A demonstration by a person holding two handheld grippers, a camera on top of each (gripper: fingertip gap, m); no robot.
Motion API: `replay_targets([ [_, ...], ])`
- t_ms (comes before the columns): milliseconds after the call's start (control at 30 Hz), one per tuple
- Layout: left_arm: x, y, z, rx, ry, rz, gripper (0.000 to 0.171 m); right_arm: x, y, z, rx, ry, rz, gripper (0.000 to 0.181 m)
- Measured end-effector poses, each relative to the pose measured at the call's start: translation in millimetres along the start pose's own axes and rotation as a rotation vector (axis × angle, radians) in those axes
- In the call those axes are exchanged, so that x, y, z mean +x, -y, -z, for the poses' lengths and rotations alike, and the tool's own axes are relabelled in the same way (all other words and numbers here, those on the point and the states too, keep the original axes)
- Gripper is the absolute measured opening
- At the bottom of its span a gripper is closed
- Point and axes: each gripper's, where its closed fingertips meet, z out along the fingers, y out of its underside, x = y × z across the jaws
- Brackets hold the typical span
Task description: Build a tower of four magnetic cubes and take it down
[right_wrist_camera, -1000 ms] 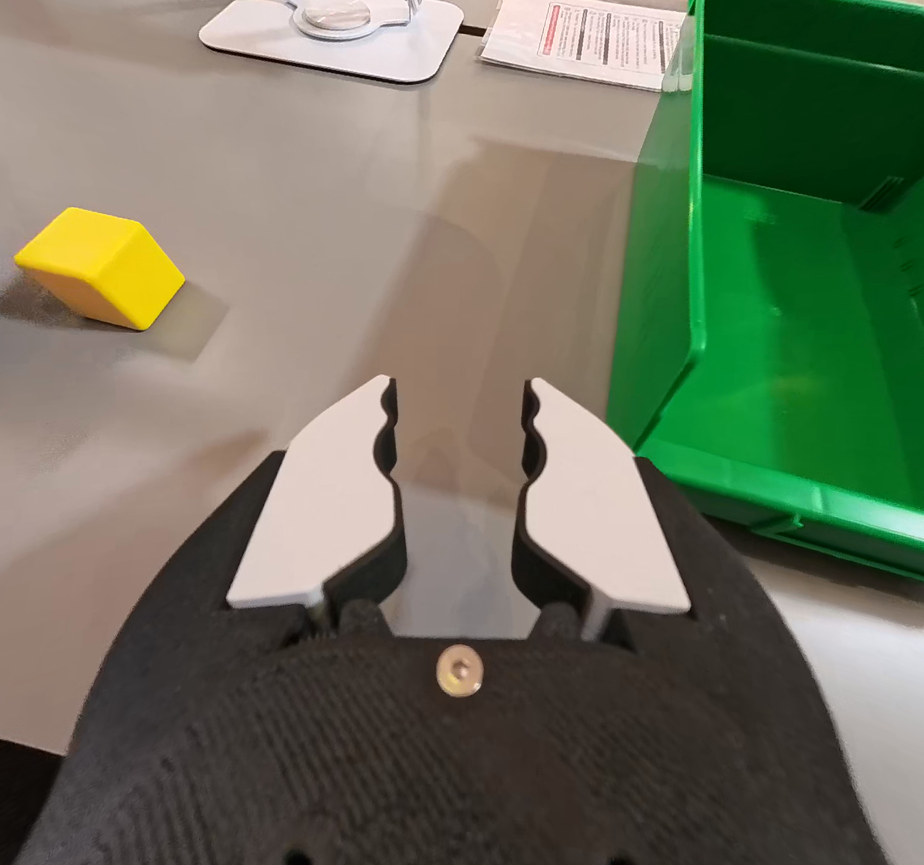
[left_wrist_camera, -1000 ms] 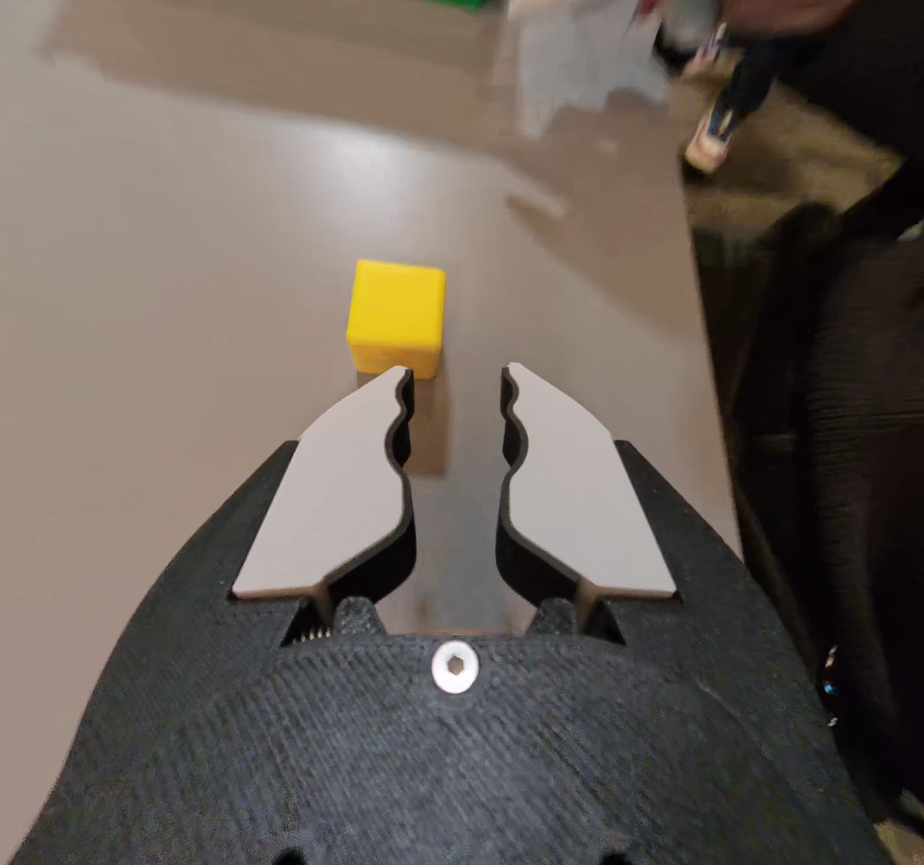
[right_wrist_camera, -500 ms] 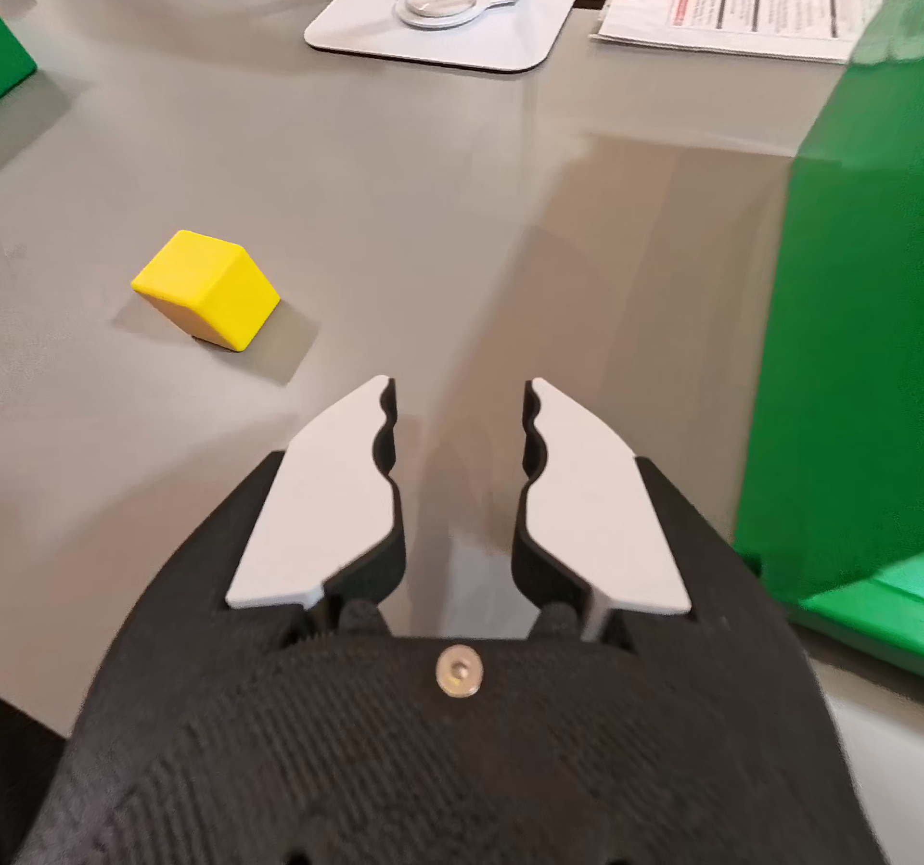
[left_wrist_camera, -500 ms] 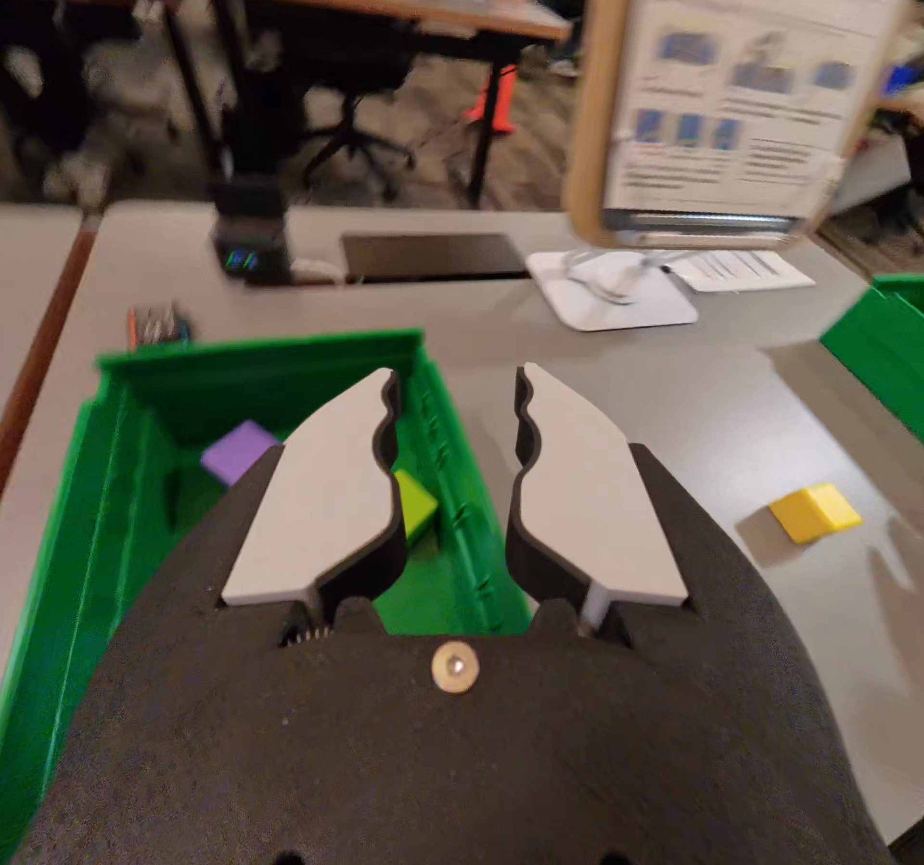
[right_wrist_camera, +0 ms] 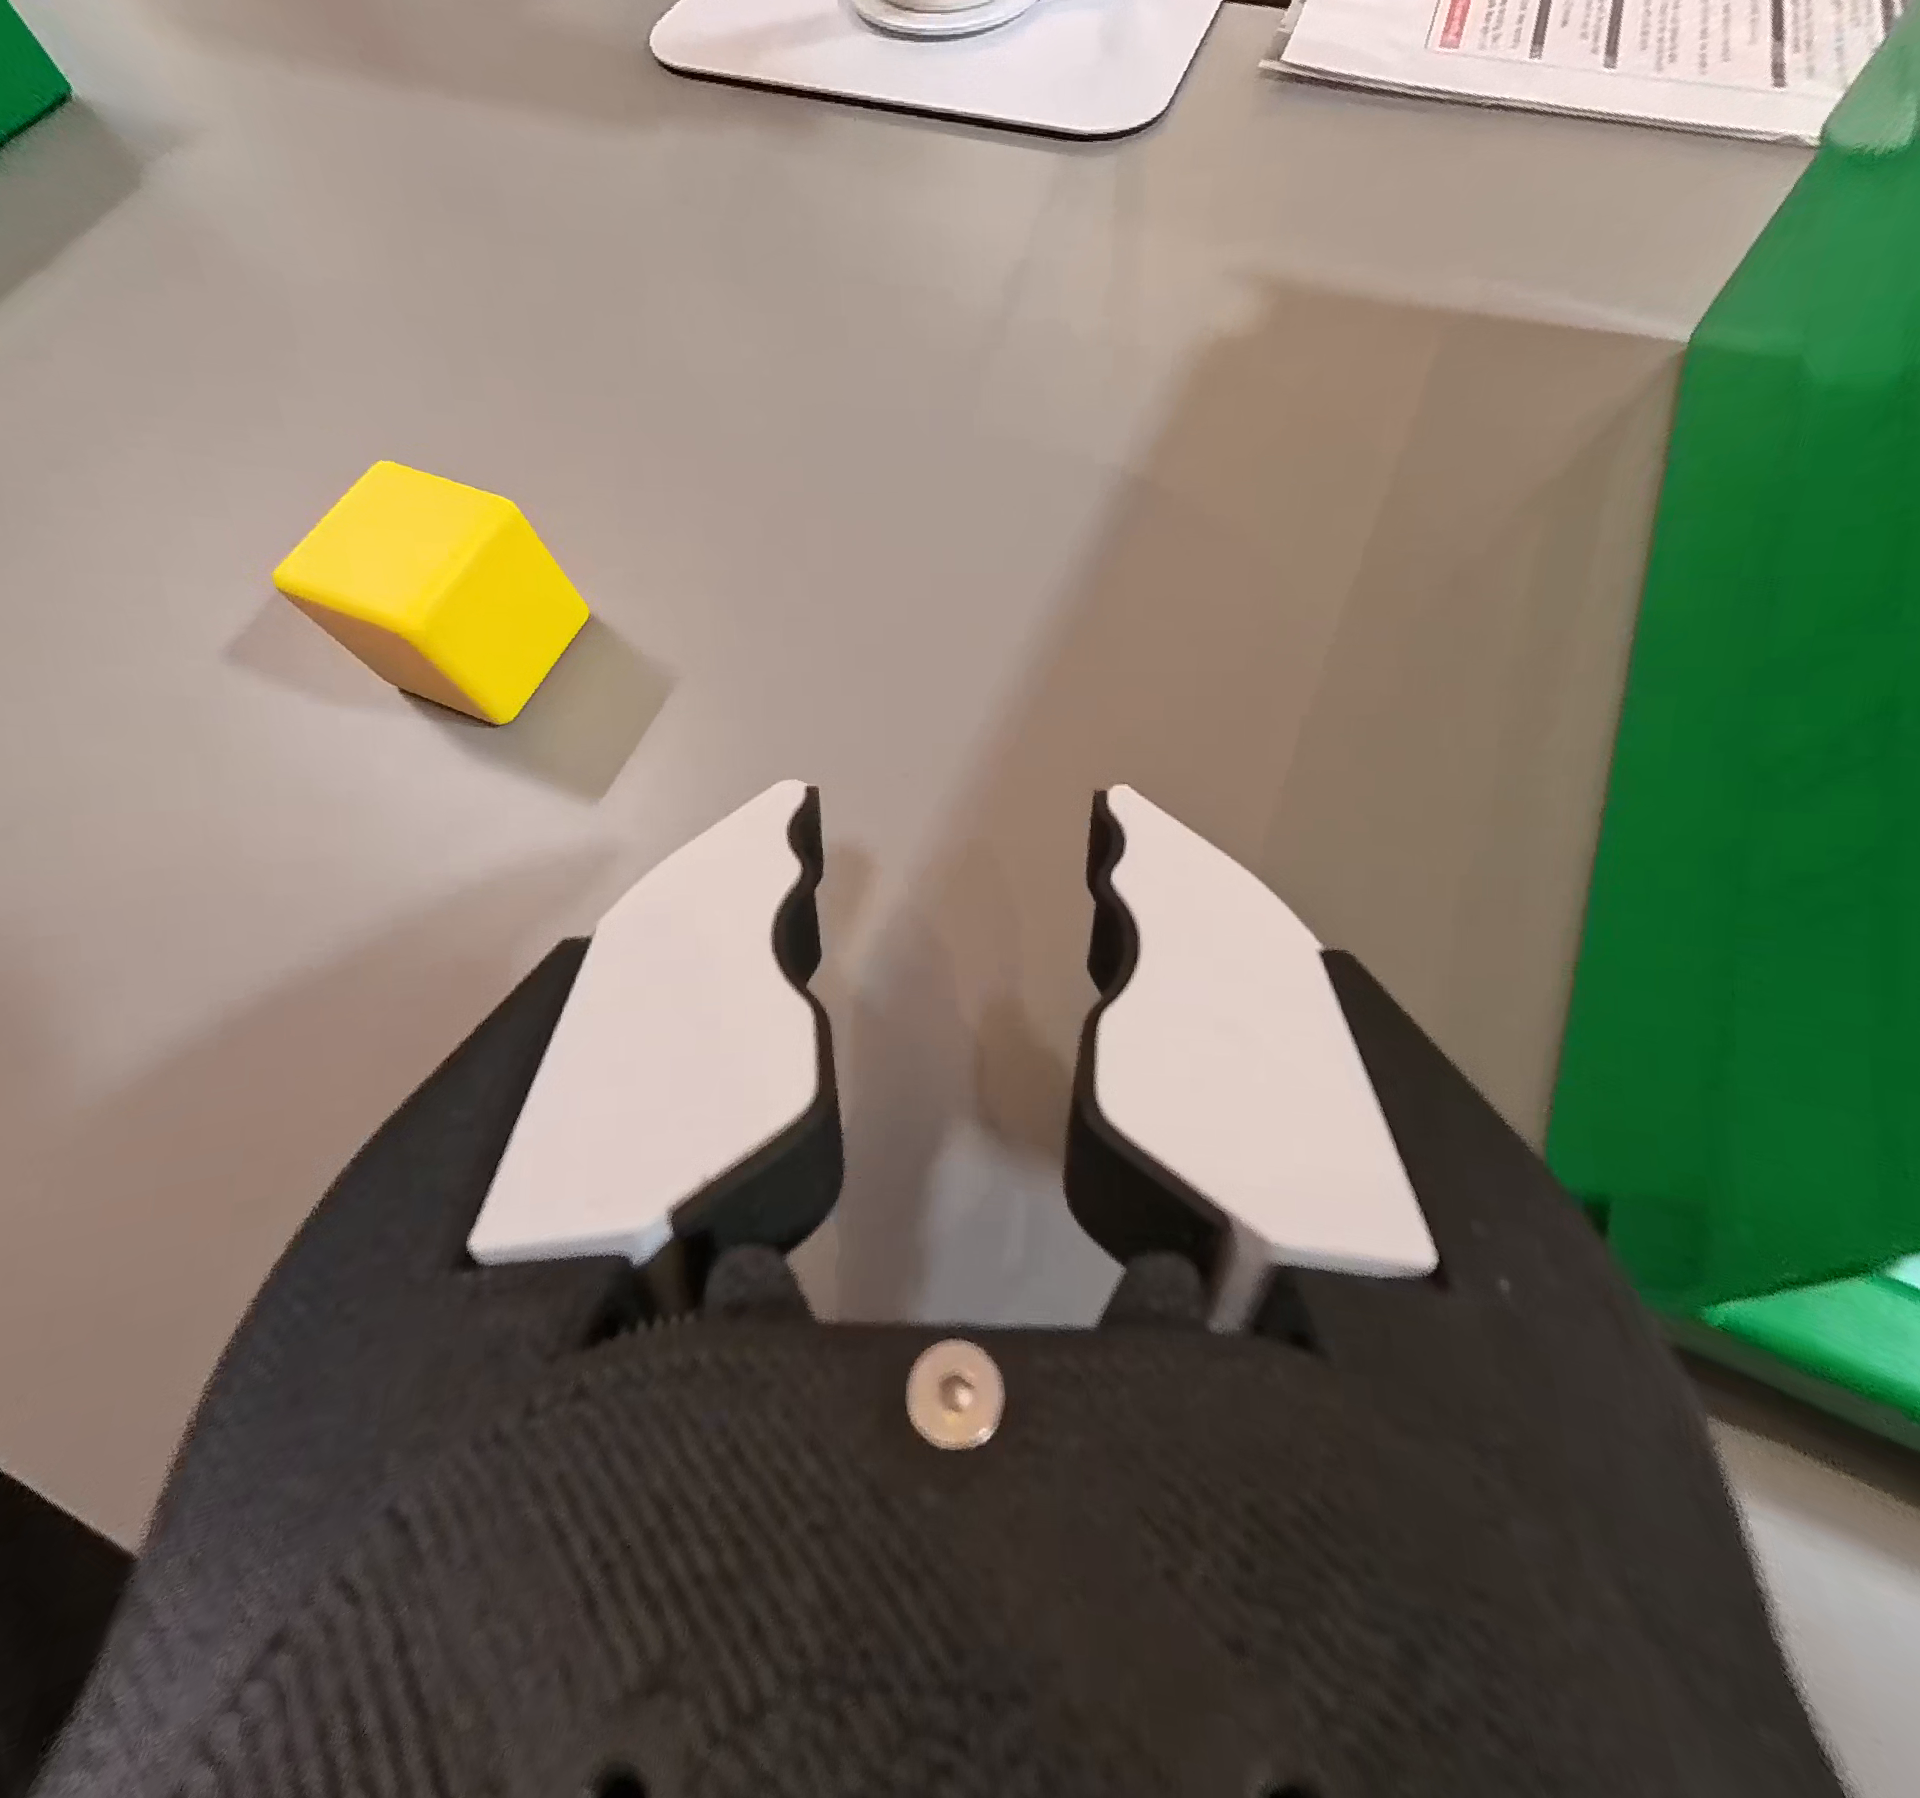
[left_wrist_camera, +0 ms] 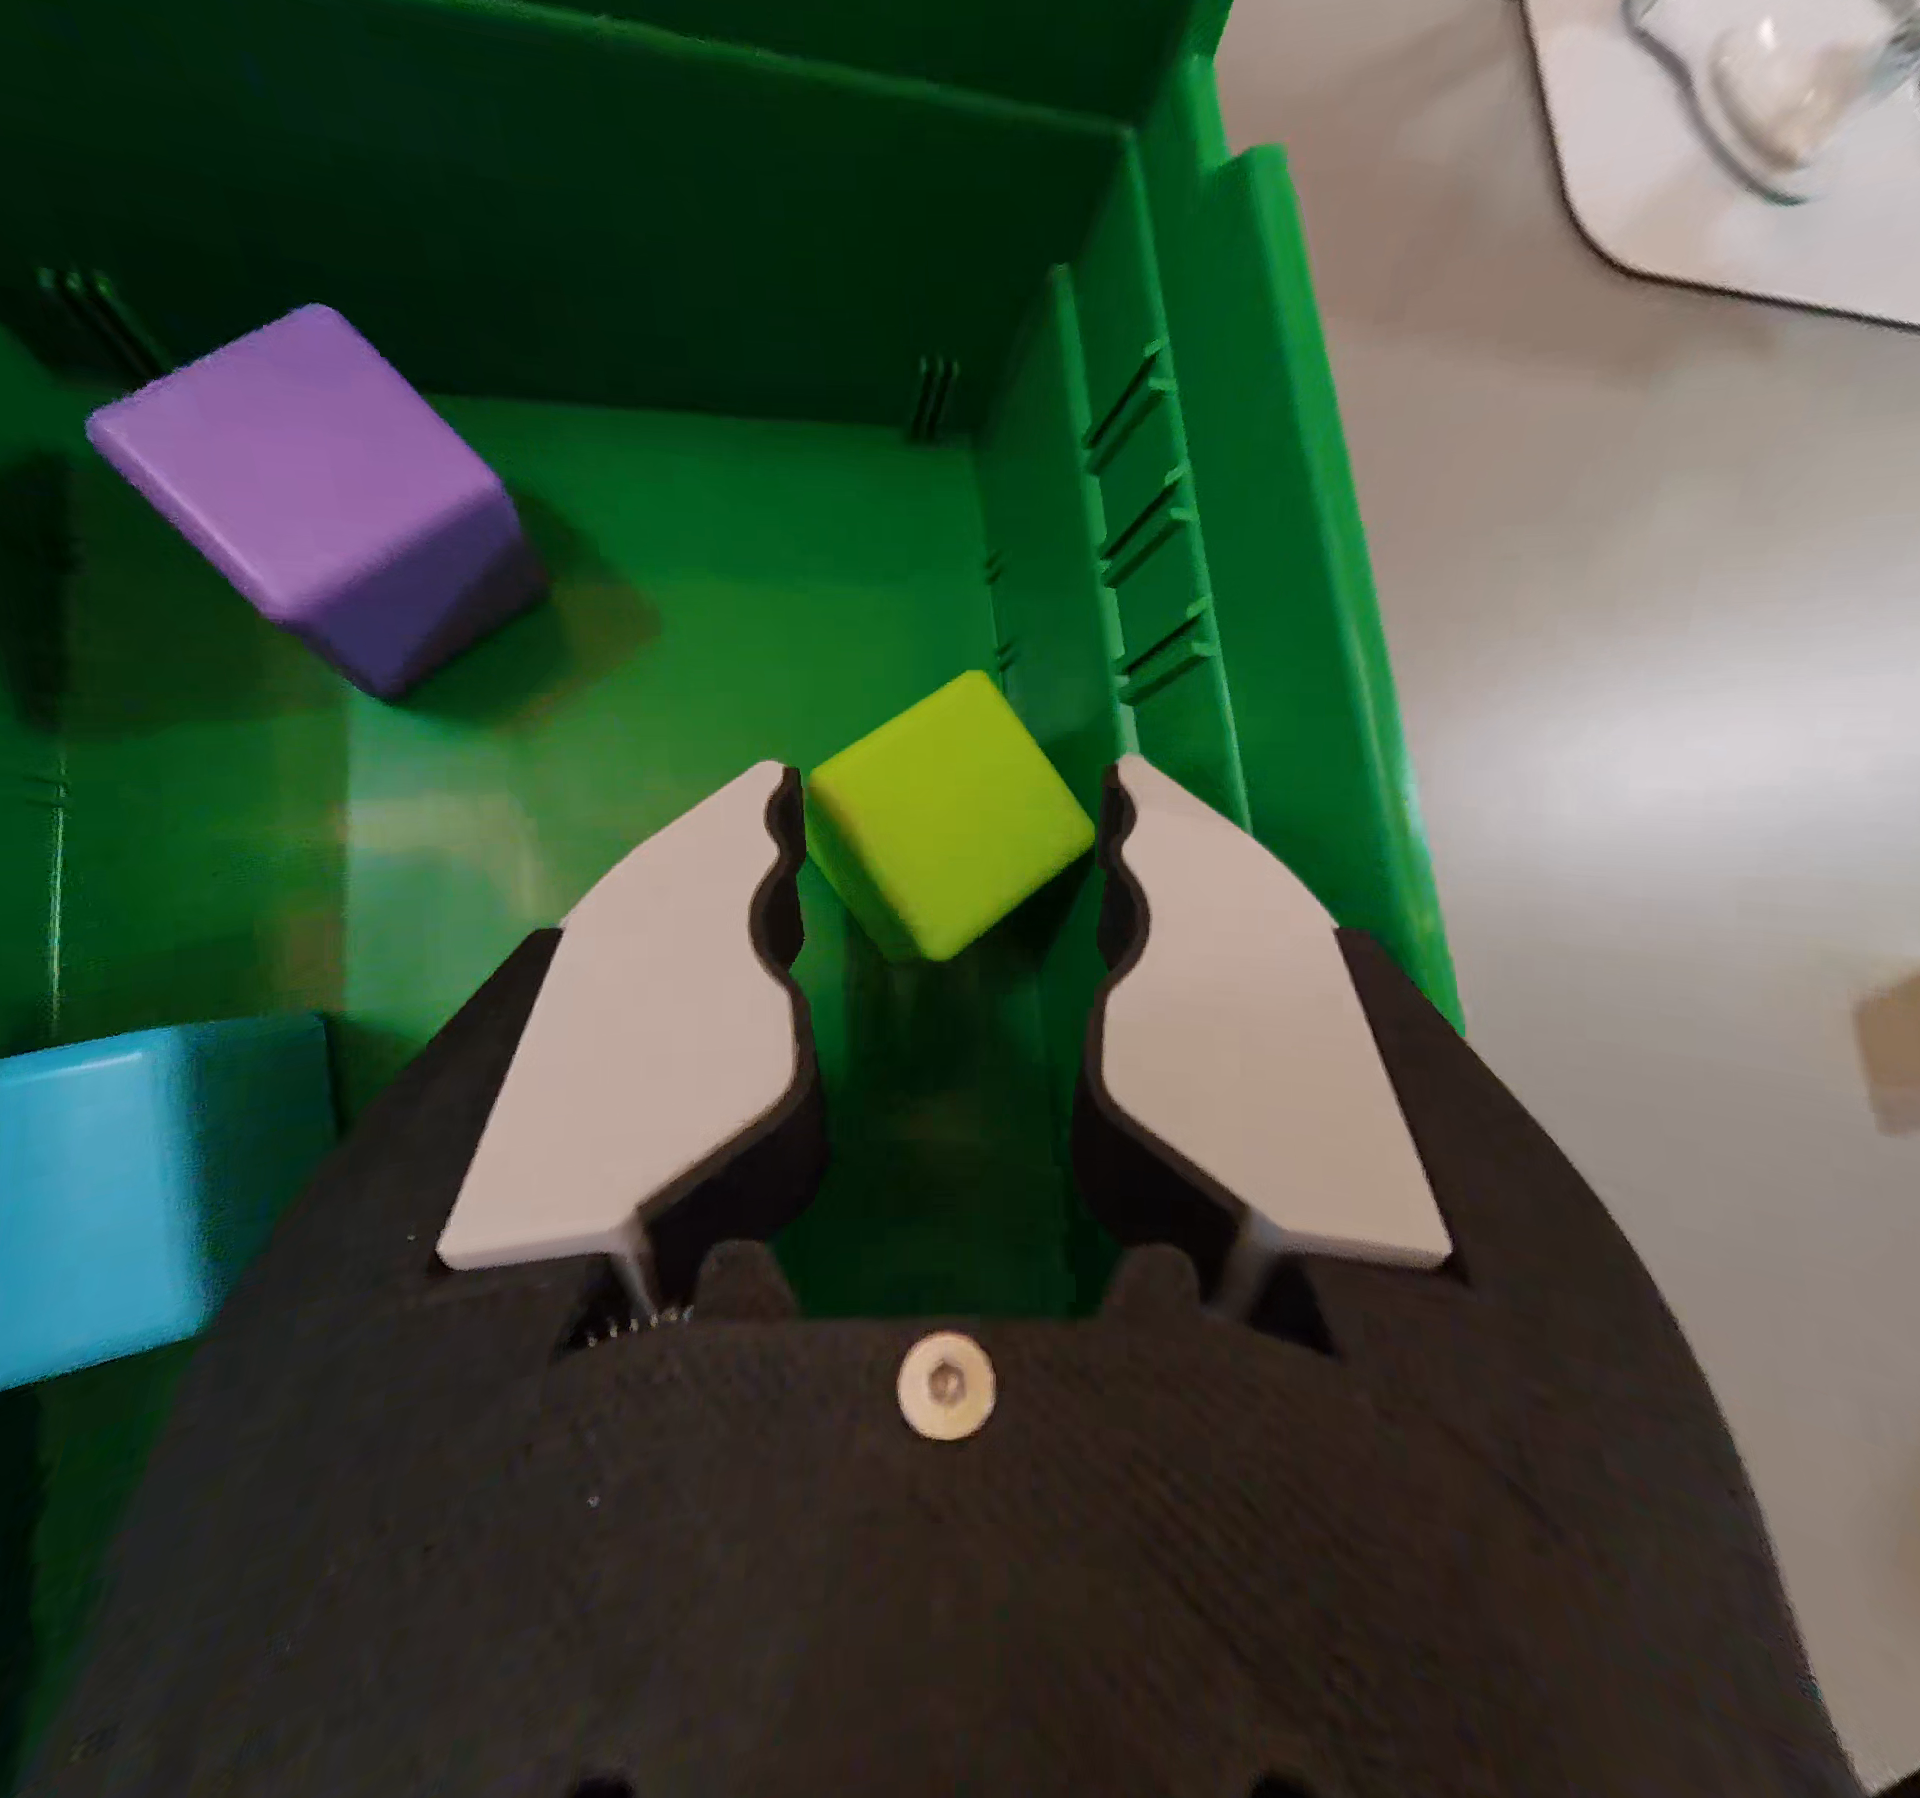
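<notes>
Currently: two tools, both spread wide, both empty

Left tool [left_wrist_camera: 948, 813]: over green bin [left_wrist_camera: 1288, 543]; lime cube [left_wrist_camera: 940, 813] between its tips, grip not closed. Purple cube [left_wrist_camera: 312, 491] ahead-left, blue block [left_wrist_camera: 125, 1187] at left.
Right tool [right_wrist_camera: 954, 839]: above grey surface [right_wrist_camera: 935, 418]; yellow cube [right_wrist_camera: 436, 590] ahead-left, apart; second green bin [right_wrist_camera: 1766, 761] at right; white stand base [right_wrist_camera: 956, 13] and printed sheet [right_wrist_camera: 1621, 3] far ahead.
</notes>
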Motion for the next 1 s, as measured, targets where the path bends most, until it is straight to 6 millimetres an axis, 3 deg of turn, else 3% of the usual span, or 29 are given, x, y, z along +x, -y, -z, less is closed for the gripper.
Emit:
replay_targets([
  [100,-8,-10,-1,-0.057,0.024,-0.004,0.06,0,1,1,0.008,0.008,-0.025,0.05],
  [400,-40,-12,22,-0.067,0.125,0.001,0.05,-4,0,0,-0.002,0.005,-0.01,0.05],
  [567,-17,1,24,-0.001,0.024,-0.058,0.054,-3,-1,0,-0.004,0.008,-0.017,0.05],
  [733,-7,-10,5,-0.064,0.045,-0.121,0.062,-4,0,0,-0.001,0.012,-0.022,0.05],
  [867,-15,-20,-7,-0.116,0.131,-0.161,0.053,-5,-1,-1,-0.005,0.014,-0.018,0.05],
  [1000,-16,-7,5,-0.075,0.11,-0.189,0.053,-5,-1,-1,-0.005,0.015,-0.019,0.05],
])
